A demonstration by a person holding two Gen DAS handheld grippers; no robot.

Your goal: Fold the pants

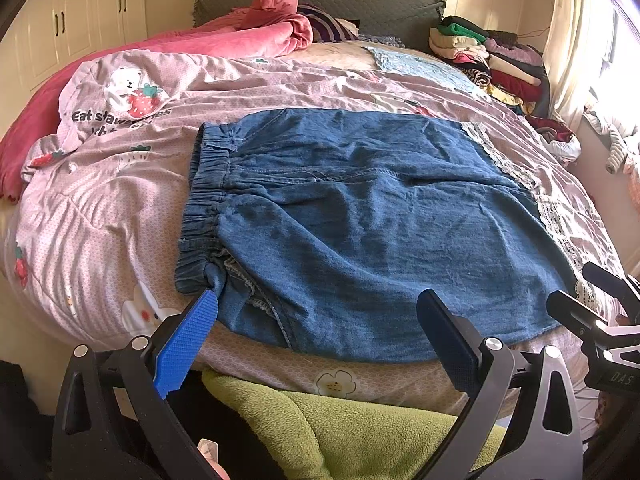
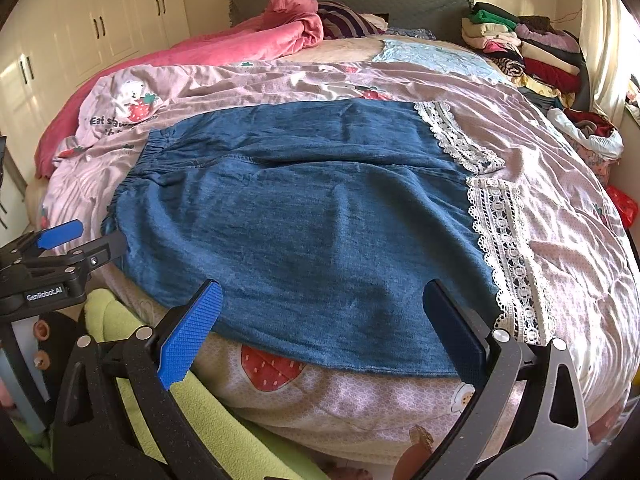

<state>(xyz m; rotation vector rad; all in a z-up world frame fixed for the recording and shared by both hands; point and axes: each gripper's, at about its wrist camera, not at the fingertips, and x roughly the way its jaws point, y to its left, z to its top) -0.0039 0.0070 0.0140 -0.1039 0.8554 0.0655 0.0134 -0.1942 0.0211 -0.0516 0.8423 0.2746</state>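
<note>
Blue denim pants (image 1: 360,216) lie flat across the pink strawberry quilt (image 1: 120,200), elastic waistband (image 1: 208,196) to the left and white lace hems (image 2: 500,240) to the right. My left gripper (image 1: 320,308) is open just above the near edge by the waistband corner, nothing between its fingers. My right gripper (image 2: 320,300) is open over the near edge close to the lace hem (image 2: 516,312), holding nothing. Each gripper shows at the edge of the other's view: the right gripper (image 1: 592,292) and the left gripper (image 2: 84,240).
A pink blanket (image 1: 240,36) is bunched at the head of the bed. Stacked folded clothes (image 1: 484,56) sit at the far right corner. Green fleece (image 1: 360,432) lies below the bed's near edge. White wardrobe doors (image 2: 100,28) stand at the left.
</note>
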